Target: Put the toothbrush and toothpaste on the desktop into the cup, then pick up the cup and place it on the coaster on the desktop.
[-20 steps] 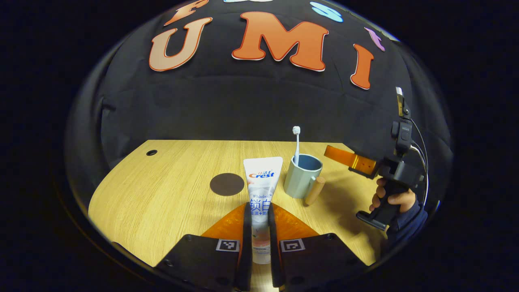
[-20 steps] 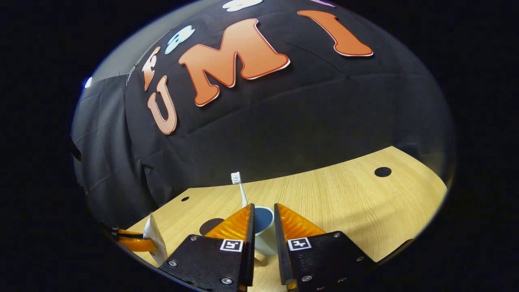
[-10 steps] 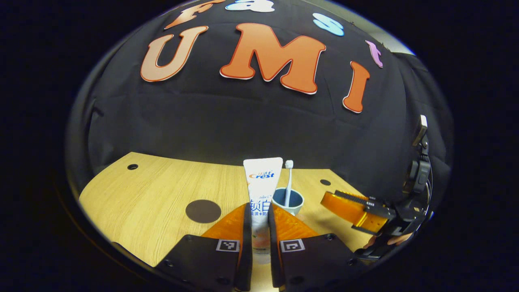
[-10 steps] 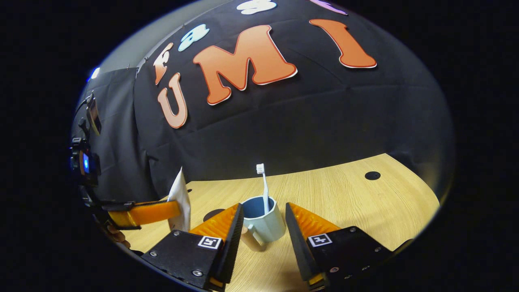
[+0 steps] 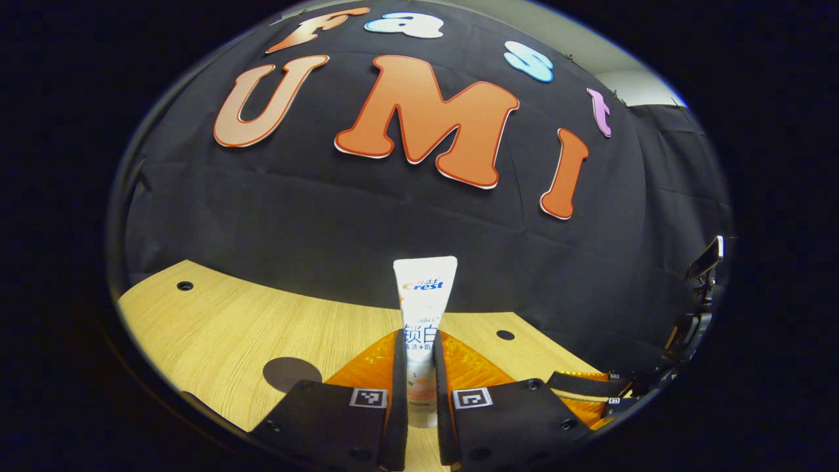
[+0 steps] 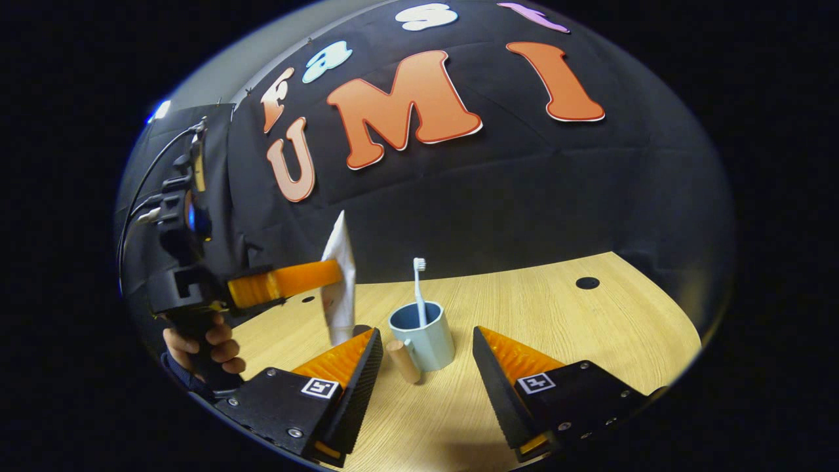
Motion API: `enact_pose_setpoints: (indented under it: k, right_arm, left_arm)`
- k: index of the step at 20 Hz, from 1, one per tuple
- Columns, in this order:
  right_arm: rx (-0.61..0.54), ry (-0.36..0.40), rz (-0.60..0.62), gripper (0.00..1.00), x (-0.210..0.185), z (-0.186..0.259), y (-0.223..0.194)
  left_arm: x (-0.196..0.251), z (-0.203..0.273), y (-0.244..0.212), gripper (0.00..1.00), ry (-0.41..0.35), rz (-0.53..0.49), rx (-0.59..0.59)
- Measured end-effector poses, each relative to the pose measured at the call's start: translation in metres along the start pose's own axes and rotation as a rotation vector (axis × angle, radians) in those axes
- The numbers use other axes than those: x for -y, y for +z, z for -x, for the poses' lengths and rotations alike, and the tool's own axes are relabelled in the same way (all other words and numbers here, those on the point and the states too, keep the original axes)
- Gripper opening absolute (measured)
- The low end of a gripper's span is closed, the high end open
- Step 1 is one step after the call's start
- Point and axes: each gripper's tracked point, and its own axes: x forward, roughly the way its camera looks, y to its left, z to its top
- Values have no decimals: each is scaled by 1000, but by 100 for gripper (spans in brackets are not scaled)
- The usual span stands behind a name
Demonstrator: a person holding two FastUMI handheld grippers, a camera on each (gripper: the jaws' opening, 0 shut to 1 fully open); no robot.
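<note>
Left gripper point(image 5: 419, 367) clamped, right gripper point(image 6: 426, 373) agape.

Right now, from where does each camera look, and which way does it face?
Left gripper view: rides the left gripper, facing the booth wall over the desktop; its fingers clamp the toothpaste.
Right gripper view: rides the right gripper, facing the cup with the toothbrush; fingers spread.
Shared: toothpaste, desktop, each other's gripper.

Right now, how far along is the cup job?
Done: the toothbrush stands in the cup. In hand: the left gripper is shut on the toothpaste, held upright above the desk beside the cup; the right gripper is open with the cup between its fingers. Left: drop the toothpaste in, then move the cup onto the coaster.
</note>
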Motion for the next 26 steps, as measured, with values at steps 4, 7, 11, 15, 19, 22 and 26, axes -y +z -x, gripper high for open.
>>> enact_pose_setpoints:
  k: [4,7,11,15,19,22,26]
  right_arm:
    - [-3,-6,59,89,-3,5,-8]
    - [-10,-24,59,90,0,6,-11]
    - [-20,-52,48,90,7,10,-20]
    - [-35,-71,34,90,14,17,-31]
    - [-42,-84,30,90,14,20,-35]
    - [-40,-87,33,90,14,23,-36]
    - [-46,-95,26,90,14,22,-40]
  left_arm:
    - [1,-24,6,22,-20,17,44]
    - [0,-38,11,22,-34,27,71]
    - [5,-55,13,22,-53,23,106]
    - [9,-71,2,22,-71,43,103]
    - [8,-86,-24,22,-85,88,58]
    - [0,-91,-37,22,-55,71,32]
    - [-2,-88,-49,22,-41,93,-2]
